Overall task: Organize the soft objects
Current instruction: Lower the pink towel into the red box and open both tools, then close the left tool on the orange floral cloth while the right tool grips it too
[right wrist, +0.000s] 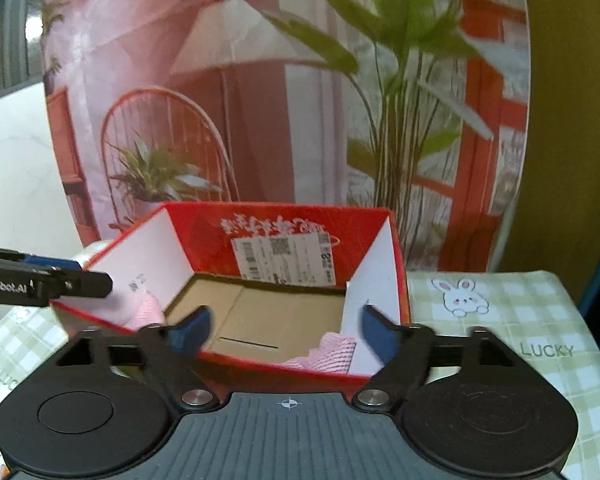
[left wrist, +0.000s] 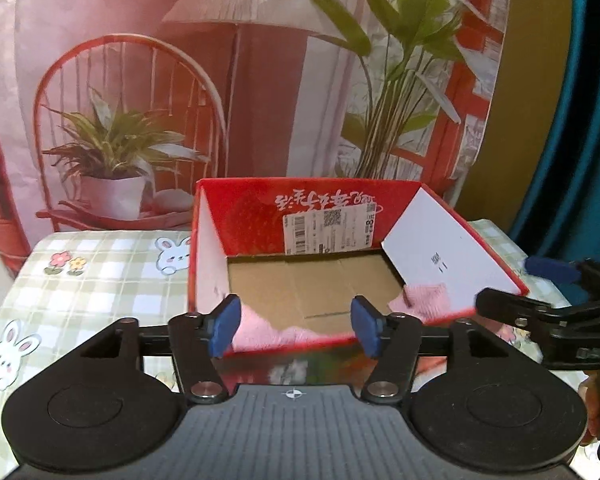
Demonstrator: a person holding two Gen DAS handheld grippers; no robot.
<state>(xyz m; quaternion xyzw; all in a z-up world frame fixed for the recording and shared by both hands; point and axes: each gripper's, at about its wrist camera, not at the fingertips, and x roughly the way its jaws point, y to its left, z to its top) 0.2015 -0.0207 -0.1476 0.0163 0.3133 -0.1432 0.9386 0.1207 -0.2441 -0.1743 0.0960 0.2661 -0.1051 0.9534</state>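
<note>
Pink cloth (left wrist: 260,330) lies in red box (left wrist: 300,216); left gripper (left wrist: 294,326) fingers half spread, right gripper (right wrist: 282,332) fingers wide, both holding nothing

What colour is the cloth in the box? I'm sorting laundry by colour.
Pink. The cloth lies along the near wall inside the red box, clearest in the left wrist view.

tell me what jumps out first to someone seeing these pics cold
The open red box stands in the middle of the checked bunny tablecloth, with a white shipping label on its far inner wall. A pink knitted cloth lies along the box's near edge, on its cardboard floor. Both the left gripper and the right gripper hover open at that near edge, holding nothing.
</note>
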